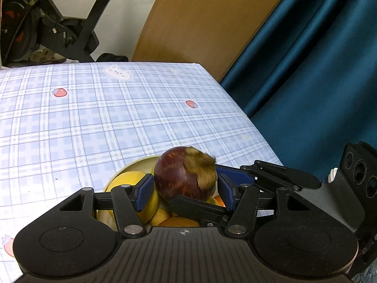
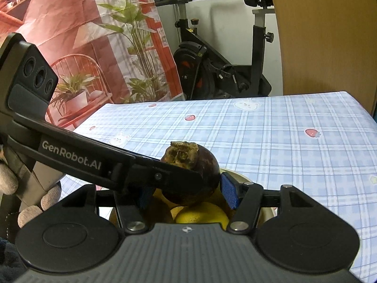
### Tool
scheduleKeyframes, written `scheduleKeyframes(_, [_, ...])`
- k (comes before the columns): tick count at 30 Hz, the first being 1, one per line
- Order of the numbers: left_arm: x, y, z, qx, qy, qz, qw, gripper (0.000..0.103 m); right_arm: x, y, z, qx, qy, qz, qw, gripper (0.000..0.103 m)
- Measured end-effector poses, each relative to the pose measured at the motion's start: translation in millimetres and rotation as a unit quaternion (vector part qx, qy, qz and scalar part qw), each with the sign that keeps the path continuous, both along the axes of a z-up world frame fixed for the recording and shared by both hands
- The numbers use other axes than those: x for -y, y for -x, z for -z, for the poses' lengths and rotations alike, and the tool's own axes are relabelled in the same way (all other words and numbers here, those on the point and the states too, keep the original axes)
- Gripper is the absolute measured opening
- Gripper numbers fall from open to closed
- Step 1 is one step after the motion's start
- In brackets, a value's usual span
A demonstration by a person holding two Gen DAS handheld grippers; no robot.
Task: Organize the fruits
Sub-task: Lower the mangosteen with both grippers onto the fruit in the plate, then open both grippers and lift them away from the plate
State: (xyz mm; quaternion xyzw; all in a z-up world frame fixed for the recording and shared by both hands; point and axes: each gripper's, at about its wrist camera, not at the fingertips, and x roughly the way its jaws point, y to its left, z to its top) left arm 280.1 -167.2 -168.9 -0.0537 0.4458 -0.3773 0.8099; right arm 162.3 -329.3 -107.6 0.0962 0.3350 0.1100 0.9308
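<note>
Where both wrist cams look fwd over the table, its blue plaid cloth fills most of each view, bare from the bowl to the far edge. The right edge drops off beside a blue curtain, seen in the left cam only. Only the right cam shows the printed backdrop and the whole exercise bike. The bowl sits at the near edge under both tools, w/ yellow fruits inside. The mangosteen is above them, just over the rim. The left gripper pinches it, blue pads on either flank. The right gripper straddles the same fruit crosswise. One pad meets its side and the other is hidden behind the left tool's finger, so its grip can't be told. A gloved hand shows at the left margin of the right cam.
</note>
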Motion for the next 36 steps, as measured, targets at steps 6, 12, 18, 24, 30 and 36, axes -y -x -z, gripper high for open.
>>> scheduleKeyframes(6, [2.6, 0.3, -4.9, 0.004, -0.005, -0.003, 1.0000, 0.062, -2.3, -3.5, -1.4, -0.005, 0.001, 0.004, 1.000, 0.064])
scheduleKeyframes(12, [0.8, 3.7, -9.8, 0.014, -0.003, -0.005, 0.9999, 0.064, -0.5, -2.6, -4.1, -0.005, 0.007, 0.013, 1.000, 0.069])
scheduleKeyframes(18, [-6.4, 13.6, -24.4, 0.033, -0.002, -0.011, 0.9994, 0.069, -2.8, 4.9, -11.5, 0.001, 0.020, 0.022, 1.000, 0.078])
scheduleKeyframes(24, [-24.9, 31.7, -48.6, 0.075, -0.007, -0.034, 0.9966, 0.078, -5.8, 17.3, -31.5, 0.014, 0.037, 0.042, 0.998, 0.091])
scheduleKeyframes(30, [-57.1, 61.3, -76.8, 0.140, -0.015, -0.078, 0.9870, 0.091, -14.0, 41.9, -56.0, 0.046, 0.062, 0.072, 0.994, 0.101])
scheduleKeyframes(36, [-85.0, 93.7, -100.0, 0.184, -0.030, -0.101, 0.9773, 0.097, -22.6, 64.6, -68.2, 0.058, 0.047, 0.100, 0.992, 0.103])
